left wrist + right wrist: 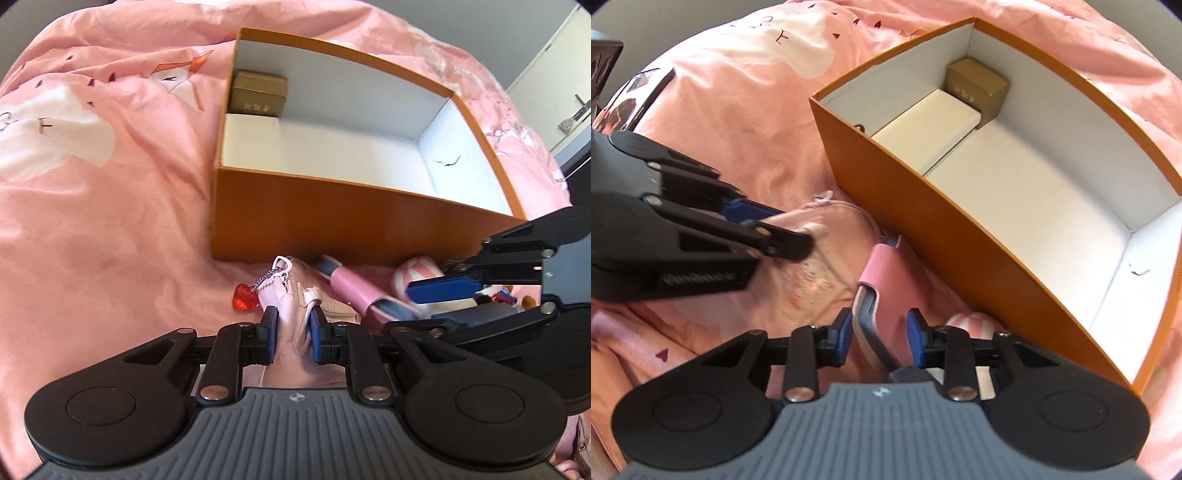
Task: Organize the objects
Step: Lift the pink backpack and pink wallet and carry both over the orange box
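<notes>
On the pink printed bedspread (110,221) in front of me stands an open orange box (351,225), white inside, and just at its near wall lie my things. My left tool (291,330) is clenched on a pale pink pouch (291,295), whose bead chain carries a red heart charm (244,298). My right tool (877,338) straddles a pink phone case (882,280), pads to either side; I cannot tell whether they press it. Beside that case a pink-and-white striped object (971,323) lies against the box. Only the right wrist view shows the flat white box (934,129) fully, lying along one inner wall with the small gold box (979,86) at its far end; the left view gives just the white top edge. Only the left view shows a grey wall and a white door (546,88) beyond the bed, and small toy figures (502,295) behind my right tool.
</notes>
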A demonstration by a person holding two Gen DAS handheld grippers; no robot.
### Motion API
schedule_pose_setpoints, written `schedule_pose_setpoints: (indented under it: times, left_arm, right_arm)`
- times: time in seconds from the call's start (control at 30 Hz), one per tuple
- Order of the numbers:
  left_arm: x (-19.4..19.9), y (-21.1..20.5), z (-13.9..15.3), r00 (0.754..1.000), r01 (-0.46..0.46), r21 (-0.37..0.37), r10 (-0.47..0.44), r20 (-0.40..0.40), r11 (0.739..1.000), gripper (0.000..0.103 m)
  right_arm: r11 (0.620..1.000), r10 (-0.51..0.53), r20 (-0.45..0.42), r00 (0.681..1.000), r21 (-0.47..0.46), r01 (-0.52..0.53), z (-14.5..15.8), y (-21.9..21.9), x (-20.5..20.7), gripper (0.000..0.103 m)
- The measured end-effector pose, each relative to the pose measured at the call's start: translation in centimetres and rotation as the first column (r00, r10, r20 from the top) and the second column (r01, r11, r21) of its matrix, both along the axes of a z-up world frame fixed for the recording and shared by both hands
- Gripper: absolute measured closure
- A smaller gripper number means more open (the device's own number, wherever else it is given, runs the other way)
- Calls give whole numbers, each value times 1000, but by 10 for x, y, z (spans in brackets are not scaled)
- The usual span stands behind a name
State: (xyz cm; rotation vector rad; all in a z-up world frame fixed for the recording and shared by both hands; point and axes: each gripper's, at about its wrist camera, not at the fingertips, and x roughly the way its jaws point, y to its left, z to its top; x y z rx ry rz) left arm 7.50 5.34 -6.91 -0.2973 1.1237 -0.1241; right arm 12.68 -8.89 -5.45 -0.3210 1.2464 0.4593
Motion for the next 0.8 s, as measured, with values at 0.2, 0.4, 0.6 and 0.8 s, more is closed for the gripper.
schedule_pose_setpoints:
  times: [0.2, 0.4, 0.6, 0.8]
  left_arm:
    - [2, 3, -5, 1000, 3, -36, -3, -1, 999, 84]
    - [2, 3, -5, 999, 6, -8, -6, -32, 1000, 84]
    - [4, 3, -9, 997, 24, 15, -23, -67, 1000, 81]
    - [-5, 4, 2, 999, 28, -6, -28, -24, 1000, 83]
  right_arm:
    - [1000, -15, -50, 999, -18, 14, -8, 4, 14, 70]
    - [997, 16, -85, 996, -78, -23, -25, 18, 28, 68]
    - [993, 51, -109, 993, -102, -62, -32, 23, 28, 68]
    - [993, 42, -85, 995, -105, -51, -9, 8, 15, 84]
